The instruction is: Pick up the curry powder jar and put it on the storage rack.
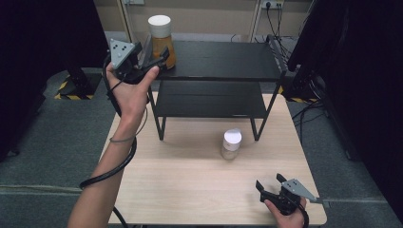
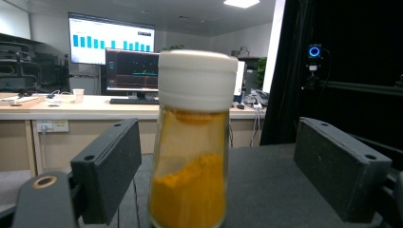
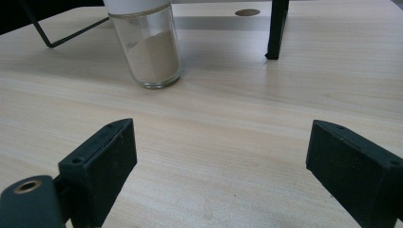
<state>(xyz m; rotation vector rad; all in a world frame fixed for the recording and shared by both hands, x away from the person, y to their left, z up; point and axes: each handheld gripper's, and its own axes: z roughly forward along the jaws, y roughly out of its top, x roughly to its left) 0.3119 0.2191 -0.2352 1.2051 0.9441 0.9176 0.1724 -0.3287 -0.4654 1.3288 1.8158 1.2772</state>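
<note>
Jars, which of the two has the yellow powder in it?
The jar on the shelf, between the left gripper jaws. The jar on the table holds pale beige powder.

I'm seeing two black handheld grippers: left gripper (image 1: 153,58) and right gripper (image 1: 268,184), each carrying a grey three-cornered plate with dark dots. Jaws are showing as blocky black pads with small screw holes. A thick black cable (image 1: 111,170) is trailing along the bare left forearm.
</note>
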